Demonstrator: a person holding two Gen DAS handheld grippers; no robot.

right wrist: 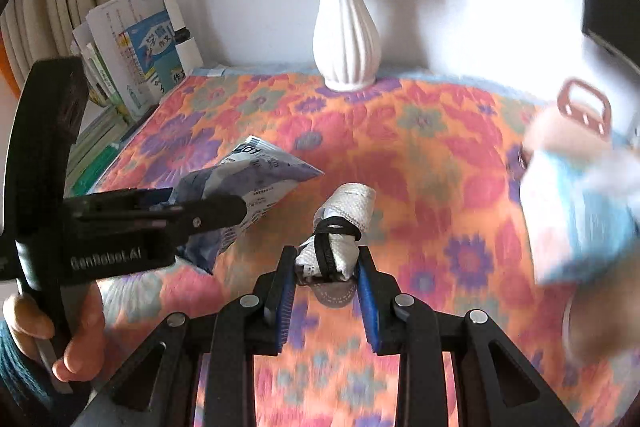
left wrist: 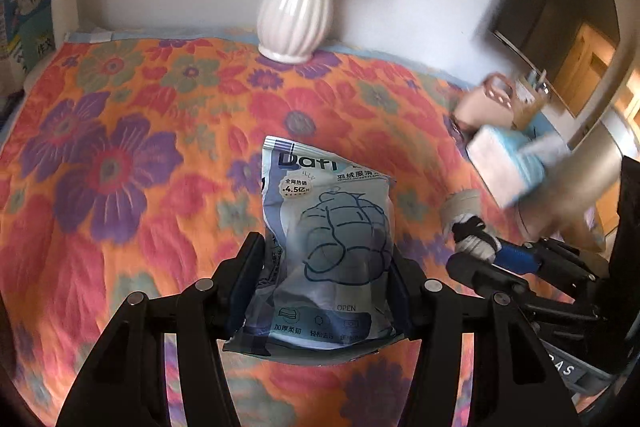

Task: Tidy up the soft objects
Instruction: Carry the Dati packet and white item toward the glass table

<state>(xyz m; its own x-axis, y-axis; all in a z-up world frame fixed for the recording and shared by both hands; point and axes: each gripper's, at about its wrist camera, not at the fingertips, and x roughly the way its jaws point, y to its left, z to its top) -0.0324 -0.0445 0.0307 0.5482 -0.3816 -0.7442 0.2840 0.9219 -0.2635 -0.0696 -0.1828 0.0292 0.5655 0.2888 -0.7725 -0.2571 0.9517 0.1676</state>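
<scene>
My left gripper (left wrist: 326,259) is shut on a soft blue-grey wipes packet (left wrist: 328,243) and holds it upright above the flowered cloth. The packet also shows in the right wrist view (right wrist: 256,183), at the left, in the left gripper (right wrist: 208,215). My right gripper (right wrist: 326,271) is shut on a rolled white cloth bundle (right wrist: 340,227) tied with a black band. The bundle also shows in the left wrist view (left wrist: 468,223), held by the right gripper (left wrist: 480,247). A blurred white and blue soft pack (right wrist: 576,219) is at the right.
A white ribbed vase (right wrist: 346,31) with blue flowers stands at the back of the flowered cloth (right wrist: 420,155). Books (right wrist: 140,51) lean at the back left. A pink bag with a handle (right wrist: 576,115) sits at the right edge.
</scene>
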